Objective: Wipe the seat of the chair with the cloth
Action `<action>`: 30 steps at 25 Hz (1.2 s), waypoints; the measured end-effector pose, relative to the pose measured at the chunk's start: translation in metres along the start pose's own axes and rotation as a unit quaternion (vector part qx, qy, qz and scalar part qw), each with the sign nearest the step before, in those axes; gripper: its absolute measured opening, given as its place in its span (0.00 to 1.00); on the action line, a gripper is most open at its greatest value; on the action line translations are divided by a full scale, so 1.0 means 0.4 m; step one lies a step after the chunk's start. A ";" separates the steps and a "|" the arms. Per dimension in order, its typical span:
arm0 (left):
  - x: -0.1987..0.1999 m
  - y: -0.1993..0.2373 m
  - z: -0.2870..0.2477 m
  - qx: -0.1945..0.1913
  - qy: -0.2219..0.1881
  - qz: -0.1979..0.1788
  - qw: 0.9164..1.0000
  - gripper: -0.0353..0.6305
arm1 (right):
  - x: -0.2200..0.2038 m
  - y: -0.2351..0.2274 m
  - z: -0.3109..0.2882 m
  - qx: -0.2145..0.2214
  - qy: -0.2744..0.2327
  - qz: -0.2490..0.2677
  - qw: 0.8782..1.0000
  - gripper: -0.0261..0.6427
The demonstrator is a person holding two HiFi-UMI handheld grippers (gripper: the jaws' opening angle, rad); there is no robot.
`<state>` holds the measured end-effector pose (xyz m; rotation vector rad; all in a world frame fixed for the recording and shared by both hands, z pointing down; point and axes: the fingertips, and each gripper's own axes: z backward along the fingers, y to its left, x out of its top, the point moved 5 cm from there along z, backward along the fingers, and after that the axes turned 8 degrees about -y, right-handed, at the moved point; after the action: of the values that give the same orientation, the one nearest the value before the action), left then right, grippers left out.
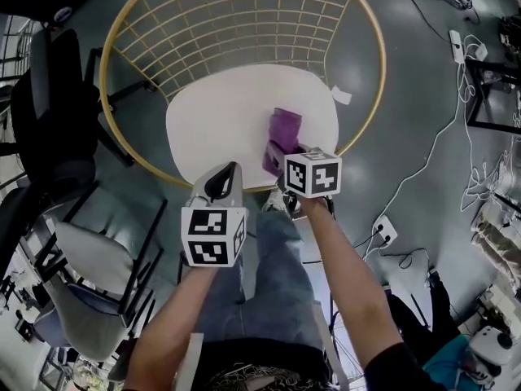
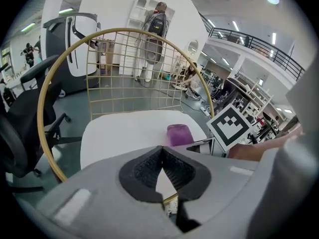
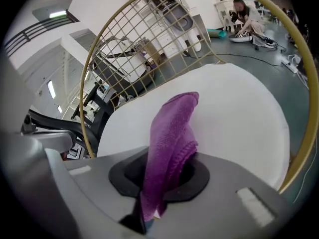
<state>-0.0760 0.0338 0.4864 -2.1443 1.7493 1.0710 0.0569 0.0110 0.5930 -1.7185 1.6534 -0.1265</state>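
At the lower left of the head view, the left gripper hangs over the near edge of the seat, its jaws pressed together on nothing. Mid-frame, the chair's white seat sits inside its gold wire back. Right of centre, the purple cloth rests on the seat, its near end pinched in the right gripper. The pinch takes only a narrow fold, so a hard drag might pull the cloth free. With nothing bracing it, the chair might also slide. No container is in view.

head view's top edge cuts off the chair back.
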 end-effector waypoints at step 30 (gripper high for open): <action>-0.029 -0.158 0.012 0.031 -0.011 -0.006 0.999 0.05 | 0.064 -0.178 0.222 -0.002 -0.057 -0.062 0.996 0.13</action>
<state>-0.0211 0.0641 0.4714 -2.0958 1.7341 1.0209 0.1676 0.0191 0.5579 -1.7972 1.4660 -0.0828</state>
